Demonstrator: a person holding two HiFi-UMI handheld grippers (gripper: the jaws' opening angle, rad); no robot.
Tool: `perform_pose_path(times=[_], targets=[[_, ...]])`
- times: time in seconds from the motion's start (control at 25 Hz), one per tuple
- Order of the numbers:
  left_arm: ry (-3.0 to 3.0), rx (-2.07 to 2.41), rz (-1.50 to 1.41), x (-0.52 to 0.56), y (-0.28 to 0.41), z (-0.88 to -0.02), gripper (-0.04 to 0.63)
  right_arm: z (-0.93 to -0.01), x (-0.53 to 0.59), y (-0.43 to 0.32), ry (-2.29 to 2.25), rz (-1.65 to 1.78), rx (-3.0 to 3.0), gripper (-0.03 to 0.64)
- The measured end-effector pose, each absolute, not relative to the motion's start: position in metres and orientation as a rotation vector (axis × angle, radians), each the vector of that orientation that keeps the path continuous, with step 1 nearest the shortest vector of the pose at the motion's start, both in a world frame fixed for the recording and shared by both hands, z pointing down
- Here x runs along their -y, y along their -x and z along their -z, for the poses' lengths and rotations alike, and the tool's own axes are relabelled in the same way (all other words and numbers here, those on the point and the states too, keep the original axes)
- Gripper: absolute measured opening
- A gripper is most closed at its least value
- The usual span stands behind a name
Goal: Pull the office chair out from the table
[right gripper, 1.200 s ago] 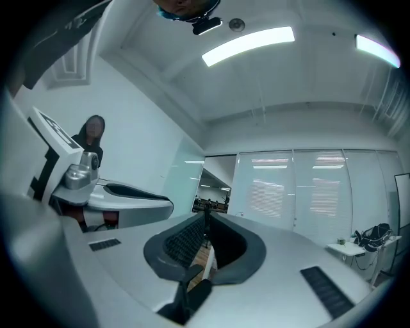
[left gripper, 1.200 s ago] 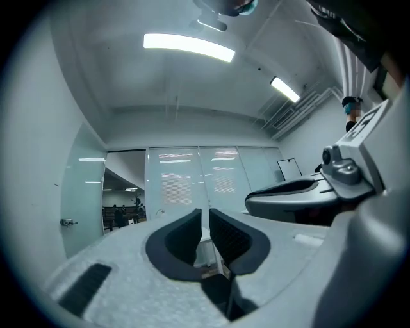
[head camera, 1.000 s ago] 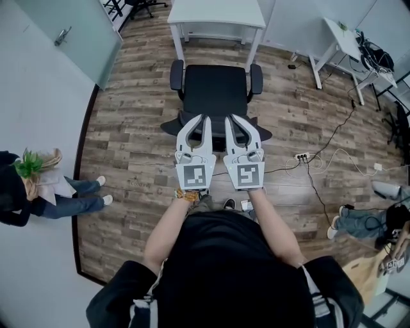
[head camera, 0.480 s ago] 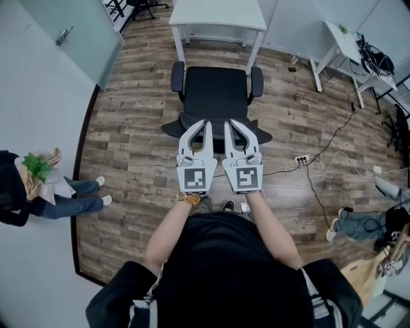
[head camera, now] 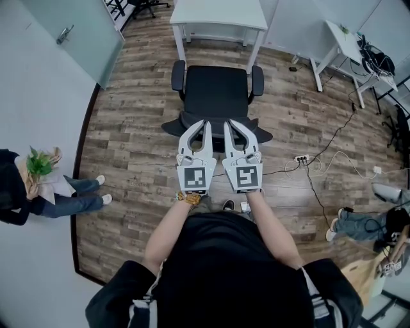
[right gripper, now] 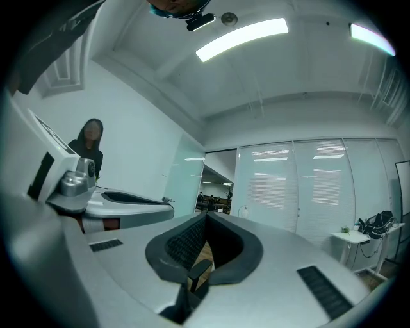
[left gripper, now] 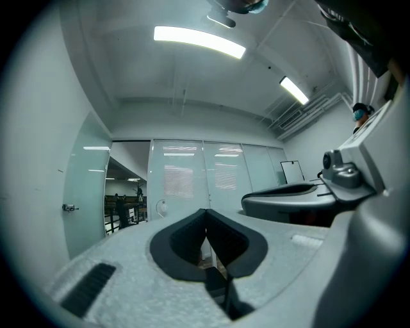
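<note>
We hold the left gripper (head camera: pixel 205 123) and right gripper (head camera: pixel 229 123) side by side above the backrest of the office chair (head camera: pixel 216 90), each with jaws closed tip to tip, clamping nothing. The chair stands just before the white table (head camera: pixel 218 14).

head view looks down on chair (head camera: pixel 216 90); gripper views look level.

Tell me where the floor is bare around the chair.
The floor is bare left of the chair, up to the wall. Right of it, cables and a power strip crowd it.
</note>
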State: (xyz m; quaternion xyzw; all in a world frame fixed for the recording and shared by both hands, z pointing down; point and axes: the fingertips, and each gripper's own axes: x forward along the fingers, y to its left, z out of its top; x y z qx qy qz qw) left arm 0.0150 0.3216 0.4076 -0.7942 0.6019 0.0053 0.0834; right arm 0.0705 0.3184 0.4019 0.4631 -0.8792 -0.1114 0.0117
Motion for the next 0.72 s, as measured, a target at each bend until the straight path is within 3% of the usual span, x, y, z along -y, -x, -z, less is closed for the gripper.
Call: perform_pose_path(times=[0.72], targets=[[2.376, -1.815, 0.027, -0.315, -0.013, -0.42, 0.017, -0.415, -0.307, -0.079, -1.448, 0.281, 2.73, 0.005]])
